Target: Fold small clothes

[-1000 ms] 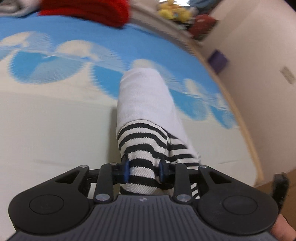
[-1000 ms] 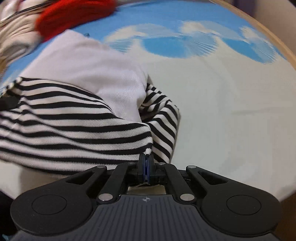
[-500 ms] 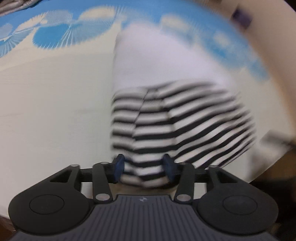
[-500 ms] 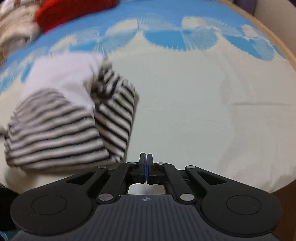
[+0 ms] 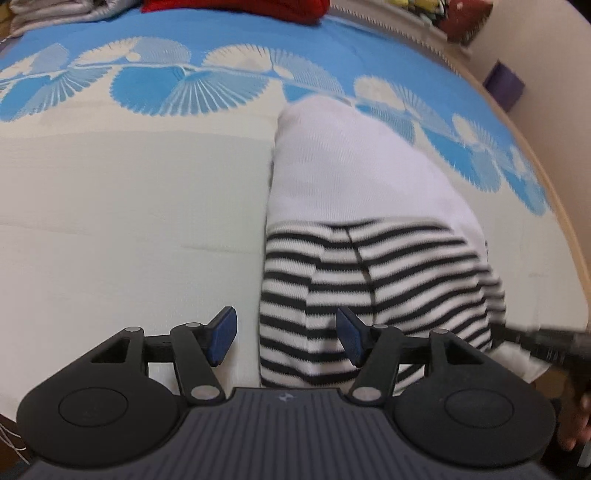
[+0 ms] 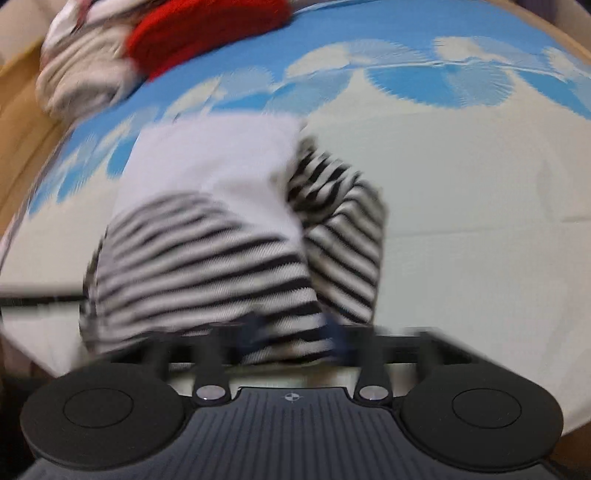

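Striped garment (image 5: 369, 266) dead ahead, long axis running away. Left gripper (image 5: 286, 341) spread wide, straddling its near-left corner; right gripper (image 6: 295, 332) blurry, probably parted, equally near.

the left hand-held gripper (image 5: 286, 341) is matte black, with a ribbed grey body, two round discs, silver screw heads and blue fingertip pads (image 5: 222, 335). the right hand-held gripper (image 6: 295, 336) looks alike, its blue pads blurred.

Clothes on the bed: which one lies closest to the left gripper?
The striped garment, black-and-white with a plain white part, lies right at the open left gripper. The red garment lies at the far edge.
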Motion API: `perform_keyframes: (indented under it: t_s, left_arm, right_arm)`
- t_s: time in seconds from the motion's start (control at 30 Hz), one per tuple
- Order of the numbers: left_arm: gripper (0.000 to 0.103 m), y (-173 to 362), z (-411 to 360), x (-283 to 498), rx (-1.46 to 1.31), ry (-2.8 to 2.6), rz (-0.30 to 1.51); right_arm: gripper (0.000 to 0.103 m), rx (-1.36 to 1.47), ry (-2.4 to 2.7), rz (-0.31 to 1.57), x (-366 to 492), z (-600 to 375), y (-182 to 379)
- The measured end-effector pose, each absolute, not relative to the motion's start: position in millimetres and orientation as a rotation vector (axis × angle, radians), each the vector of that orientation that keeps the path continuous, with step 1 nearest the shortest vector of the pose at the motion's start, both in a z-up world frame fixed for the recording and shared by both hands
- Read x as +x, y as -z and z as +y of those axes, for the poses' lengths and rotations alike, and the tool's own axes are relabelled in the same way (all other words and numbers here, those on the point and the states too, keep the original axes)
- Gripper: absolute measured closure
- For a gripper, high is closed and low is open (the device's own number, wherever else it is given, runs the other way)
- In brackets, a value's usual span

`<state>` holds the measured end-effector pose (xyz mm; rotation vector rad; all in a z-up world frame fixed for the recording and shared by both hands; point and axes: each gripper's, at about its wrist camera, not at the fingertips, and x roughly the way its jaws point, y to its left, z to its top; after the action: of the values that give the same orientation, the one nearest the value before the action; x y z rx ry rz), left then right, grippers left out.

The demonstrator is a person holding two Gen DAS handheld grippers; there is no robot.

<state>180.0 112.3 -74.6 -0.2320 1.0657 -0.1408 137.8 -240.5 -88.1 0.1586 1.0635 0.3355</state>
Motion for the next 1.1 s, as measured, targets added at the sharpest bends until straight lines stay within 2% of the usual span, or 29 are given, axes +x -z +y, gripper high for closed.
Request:
perform_keyframes:
  t_s: [0.23,0.4,0.47,0.57,0.63,0.73,0.97,1.1]
  left_arm:
    - [0.038,63,106,193,-0.259,0.198,1.038]
    - [0.036,98,81,205,-0.071,0.155,1.225]
    - [0.034,101,78,210,-0.057,0.148,1.238]
    - [0.031,101,78,212,-0.042,0.146,1.241]
    - [0.031,100,76,213,-0.028,0.152,1.236]
    - [0.031,101,73,214,-0.009,0.166,1.233]
    - [0.026,106,81,223,-0.05,0.179,1.251]
    - [0.021,109,84,225,-0.047,0.183,1.256]
  right_arm:
    - [0.103,0.075,-0.396,1.086,118,-260,75]
    - [0.103,0.088,-0.409,1.09,119,-260,76]
    - [0.101,0.067,-0.427,1.095,124,-252,67]
    - [0.093,0.025,-0.409,0.968,136,-246,34]
    - [0.065,0.064,-0.415,0.882,152,-250,11]
    - [0.051,0.175,-0.398,0.832,188,-261,3]
    - [0.05,0.526,-0.244,1.009,282,-271,74]
    - [0.05,0.552,-0.264,1.087,311,-252,103]
